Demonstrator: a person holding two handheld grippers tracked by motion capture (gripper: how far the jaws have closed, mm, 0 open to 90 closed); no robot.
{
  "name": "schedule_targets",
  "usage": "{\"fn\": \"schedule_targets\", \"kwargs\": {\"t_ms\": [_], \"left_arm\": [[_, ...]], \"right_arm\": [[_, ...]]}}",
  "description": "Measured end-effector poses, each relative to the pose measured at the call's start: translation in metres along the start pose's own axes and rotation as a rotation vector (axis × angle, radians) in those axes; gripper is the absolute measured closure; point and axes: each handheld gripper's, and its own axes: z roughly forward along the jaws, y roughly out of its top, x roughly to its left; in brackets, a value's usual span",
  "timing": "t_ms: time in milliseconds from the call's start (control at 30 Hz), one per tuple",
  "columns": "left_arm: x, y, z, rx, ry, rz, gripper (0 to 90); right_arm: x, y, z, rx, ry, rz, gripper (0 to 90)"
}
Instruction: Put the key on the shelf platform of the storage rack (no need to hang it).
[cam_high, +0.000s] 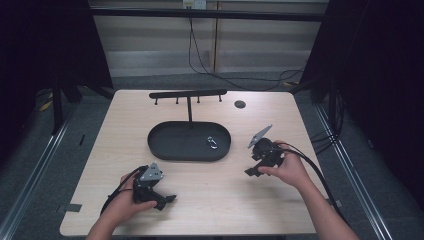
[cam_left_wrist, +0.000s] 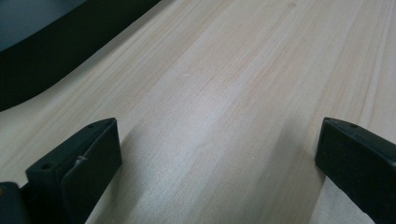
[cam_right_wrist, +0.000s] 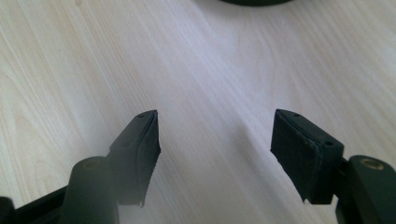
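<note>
- Your right gripper (cam_high: 255, 165), centre right, and left gripper (cam_high: 159, 198), lower left: both jaws wide open, holding nothing.
- Small metal clip (cam_high: 213, 143) lies in the black tray (cam_high: 165, 145), frame centre.
- Approach the clip from above with the right gripper; straddle it squarely before closing.

Dim, soft overhead light; dark surroundings.

On my screen both forearms are bare, no sleeves. Each gripper, left (cam_high: 167, 200) and right (cam_high: 251, 172), is black with a grey three-cornered plate and a trailing black cable; jaws are blocky with small screw holes
</note>
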Motion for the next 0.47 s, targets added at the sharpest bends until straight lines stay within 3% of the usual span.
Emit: {"fn": "schedule_targets", "kwargs": {"t_ms": [133,267,333,467], "left_arm": [[0.000,0.000,0.000,0.000,0.000,0.001,0.1],[0.000,0.000,0.000,0.000,0.000,0.000,0.1],[0.000,0.000,0.000,0.000,0.000,0.001,0.1],[0.000,0.000,0.000,0.000,0.000,0.000,0.1]], "right_arm": [[0.003,-0.013,0.001,-0.043,-0.029,0.009,33.3],[0.006,-0.015,0.000,-0.008,-0.052,-0.014,33.5],[0.008,-0.015,-0.003,-0.039,-0.037,-0.005,33.5],[0.007,-0.014,-0.001,-0.044,-0.041,0.005,33.5]]}}
